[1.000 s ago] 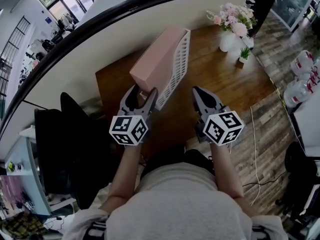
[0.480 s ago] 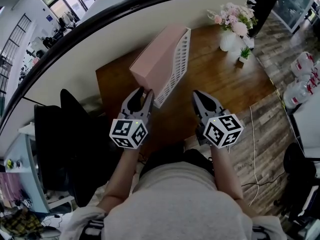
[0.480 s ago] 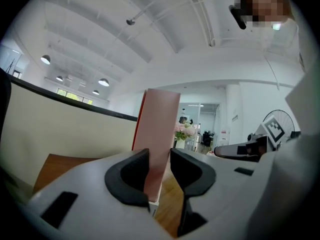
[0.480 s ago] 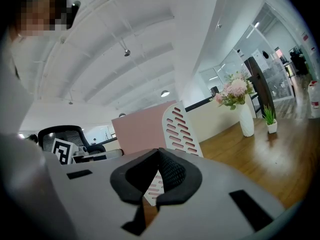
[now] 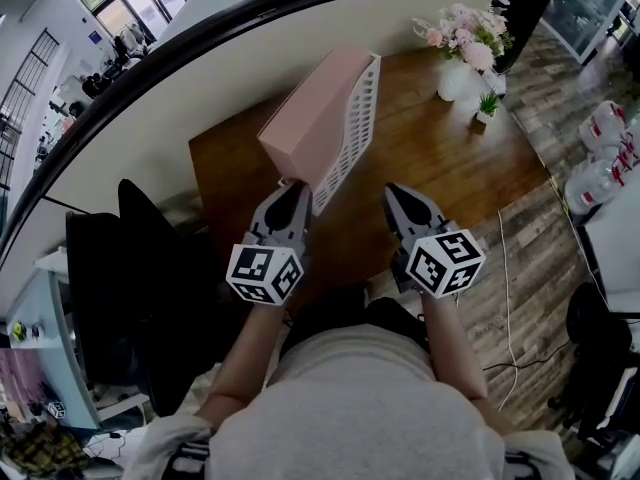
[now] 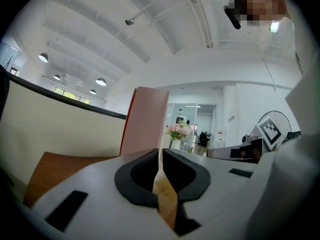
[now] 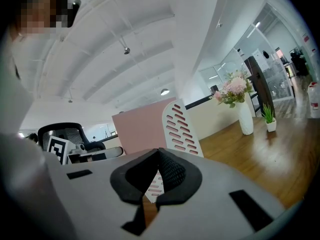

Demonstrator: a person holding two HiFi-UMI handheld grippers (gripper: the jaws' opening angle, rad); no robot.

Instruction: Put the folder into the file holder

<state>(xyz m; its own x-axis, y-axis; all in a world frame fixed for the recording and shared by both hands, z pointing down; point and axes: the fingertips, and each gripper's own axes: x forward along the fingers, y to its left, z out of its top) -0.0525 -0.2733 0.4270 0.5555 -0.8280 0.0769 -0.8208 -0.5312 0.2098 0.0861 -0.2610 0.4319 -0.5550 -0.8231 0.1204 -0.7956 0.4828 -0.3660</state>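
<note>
pink folder [image 5: 312, 108] upright in white file holder [image 5: 356, 133] on wooden desk [image 5: 440, 163]

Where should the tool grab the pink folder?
Probably its near upright edge, coming in level from the person's side. The pink folder stands on edge in the white file holder, whose slotted wall covers one face, so that thin end is free. The left tool has just been closing its jaws on it.

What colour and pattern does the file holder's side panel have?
White, with rows of slots; the file holder shows best in the right gripper view.
</note>
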